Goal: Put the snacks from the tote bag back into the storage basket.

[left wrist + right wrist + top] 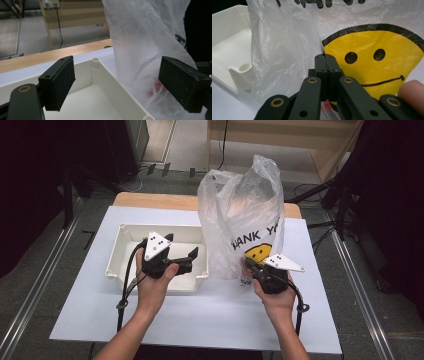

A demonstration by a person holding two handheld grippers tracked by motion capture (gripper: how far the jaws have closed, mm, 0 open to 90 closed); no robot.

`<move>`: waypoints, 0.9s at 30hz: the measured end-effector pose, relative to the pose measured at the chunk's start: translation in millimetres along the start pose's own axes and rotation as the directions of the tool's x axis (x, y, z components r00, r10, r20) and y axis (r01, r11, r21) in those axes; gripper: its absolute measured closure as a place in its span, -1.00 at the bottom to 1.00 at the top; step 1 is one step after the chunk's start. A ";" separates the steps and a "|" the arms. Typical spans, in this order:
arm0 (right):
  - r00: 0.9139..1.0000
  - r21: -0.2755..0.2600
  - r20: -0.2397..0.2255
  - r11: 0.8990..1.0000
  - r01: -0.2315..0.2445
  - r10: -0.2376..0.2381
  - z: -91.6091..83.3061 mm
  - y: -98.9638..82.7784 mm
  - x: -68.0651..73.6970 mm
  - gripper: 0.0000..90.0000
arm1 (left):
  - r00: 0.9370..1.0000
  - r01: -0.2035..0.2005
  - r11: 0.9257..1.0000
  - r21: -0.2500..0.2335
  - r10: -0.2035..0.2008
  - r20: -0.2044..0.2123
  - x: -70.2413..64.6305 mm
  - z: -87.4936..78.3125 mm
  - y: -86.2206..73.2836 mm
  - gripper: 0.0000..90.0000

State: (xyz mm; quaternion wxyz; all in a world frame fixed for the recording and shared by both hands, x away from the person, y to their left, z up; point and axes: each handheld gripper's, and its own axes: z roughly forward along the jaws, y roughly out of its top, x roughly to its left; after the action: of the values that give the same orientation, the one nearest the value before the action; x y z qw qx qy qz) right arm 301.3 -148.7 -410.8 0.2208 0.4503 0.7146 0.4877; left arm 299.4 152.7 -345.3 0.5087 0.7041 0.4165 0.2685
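Right claw (325, 65) has its jaws pinched together on a fold of the plastic bag (240, 220), low on its printed front, so the step in hand looks like securing the bag. Left claw (182, 251) hangs wide open and empty over the white tray (116, 251). Next, it probably must cross to the bag and catch the film so the mouth can be spread. Thin, crinkled and translucent, the bag stands upright on the bench (200, 315) just beside the tray, something red inside.
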 end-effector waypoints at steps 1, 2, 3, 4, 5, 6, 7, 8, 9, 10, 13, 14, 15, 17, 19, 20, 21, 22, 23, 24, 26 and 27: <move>1.000 0.000 0.000 1.000 0.000 0.000 0.0 0.0 0.0 1.00 | 1.000 0.000 1.000 0.000 0.000 0.000 0.0 0.0 0.0 -0.69; 1.000 -0.001 -0.001 1.000 -0.001 0.001 -0.5 -2.2 -0.5 1.00 | 1.000 0.000 1.000 -0.001 0.000 0.009 -2.6 2.1 1.5 -0.69; 1.000 -0.005 -0.006 1.000 -0.004 0.004 -1.8 -6.4 -1.2 1.00 | 1.000 0.002 1.000 -0.005 -0.002 0.022 -7.0 5.0 3.2 -0.69; 1.000 -0.005 -0.006 1.000 -0.004 0.004 -1.8 -6.4 -1.2 1.00 | 1.000 0.002 1.000 -0.005 -0.002 0.022 -7.0 5.0 3.2 -0.69; 1.000 -0.008 -0.008 1.000 -0.003 0.003 -2.6 -9.5 -1.7 1.00 | 0.999 0.001 1.000 -0.013 -0.001 0.042 -12.7 7.8 5.0 -0.70; 1.000 -0.003 -0.010 1.000 -0.007 0.007 -3.0 -10.6 -1.2 1.00 | 0.999 0.000 1.000 -0.016 0.001 0.048 -15.9 9.3 5.7 -0.70; 1.000 0.000 -0.012 1.000 -0.008 0.008 -2.9 -12.1 -0.4 1.00 | 0.999 0.004 1.000 -0.016 -0.003 0.052 -19.0 10.7 6.5 -0.70; 1.000 0.002 -0.012 1.000 0.005 -0.005 -2.7 -13.8 -0.4 1.00 | 0.998 0.012 1.000 -0.017 -0.011 0.058 -21.6 12.2 7.1 -0.70; 1.000 0.005 -0.015 1.000 0.004 -0.004 -2.7 -15.5 0.6 1.00 | 0.998 0.019 1.000 -0.018 -0.018 0.062 -23.8 13.7 7.7 -0.70; 1.000 0.009 -0.017 1.000 0.012 -0.011 -2.5 -17.4 1.0 1.00 | 0.998 0.024 1.000 -0.016 -0.023 0.064 -25.7 15.1 8.4 -0.70; 1.000 0.012 -0.022 1.000 0.019 -0.019 -2.3 -21.4 2.6 1.00 | 0.997 0.034 0.999 -0.018 -0.032 0.069 -29.8 17.4 9.5 -0.70; 0.999 0.018 -0.026 1.000 0.022 -0.022 -2.2 -24.4 3.5 1.00 | 0.996 0.019 0.999 -0.029 -0.017 0.089 -36.4 18.7 9.8 -0.70; 0.999 0.018 -0.027 1.000 0.021 -0.021 -2.0 -25.5 3.9 1.00 | 0.995 -0.005 0.999 -0.031 0.008 0.100 -41.1 19.5 9.3 -0.70; 0.999 0.022 -0.036 0.999 0.029 -0.028 -0.8 -28.3 4.0 1.00 | 0.994 -0.041 0.999 -0.029 0.044 0.103 -46.8 20.8 8.6 -0.70; 0.999 0.027 -0.042 0.999 0.035 -0.034 0.0 -30.3 4.9 1.00 | 0.992 -0.063 0.998 -0.023 0.065 0.107 -53.1 24.3 7.5 -0.70; 0.998 0.028 -0.046 0.999 0.042 -0.040 0.4 -31.4 5.5 1.00 | 0.993 -0.054 0.998 -0.013 0.055 0.101 -53.4 26.2 7.9 -0.69; 0.998 0.033 -0.053 0.998 0.044 -0.043 0.8 -32.9 6.5 1.00 | 0.993 -0.051 0.999 -0.011 0.052 0.110 -53.1 26.9 7.9 -0.66; 0.997 0.035 -0.054 0.998 0.049 -0.048 1.2 -33.7 7.1 1.00 | 0.991 -0.045 0.999 -0.017 0.047 0.126 -52.3 27.3 7.6 -0.54; 0.997 0.036 -0.056 0.997 0.061 -0.059 1.8 -34.6 7.5 1.00 | 0.991 -0.045 0.999 -0.017 0.047 0.126 -52.3 27.3 7.6 -0.33; 0.996 0.042 -0.058 0.997 0.065 -0.063 2.0 -35.5 8.3 1.00 | 0.985 -0.042 0.999 -0.019 0.044 0.168 -50.9 27.7 7.0 -0.09; 0.996 0.043 -0.060 0.996 0.072 -0.069 2.3 -36.5 8.5 1.00 | 0.984 -0.046 0.999 -0.012 0.048 0.174 -50.6 27.9 6.7 0.33; 0.996 0.048 -0.059 0.996 0.074 -0.071 2.8 -38.6 8.3 1.00 | 0.979 -0.049 0.999 0.008 0.046 0.199 -49.5 29.4 5.5 0.54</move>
State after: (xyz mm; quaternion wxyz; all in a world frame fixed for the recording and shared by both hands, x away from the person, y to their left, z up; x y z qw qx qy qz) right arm 282.7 -144.8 -445.6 0.2065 0.4155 0.7484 0.4739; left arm 299.5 94.9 -347.8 0.5364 0.7404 0.3486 0.2063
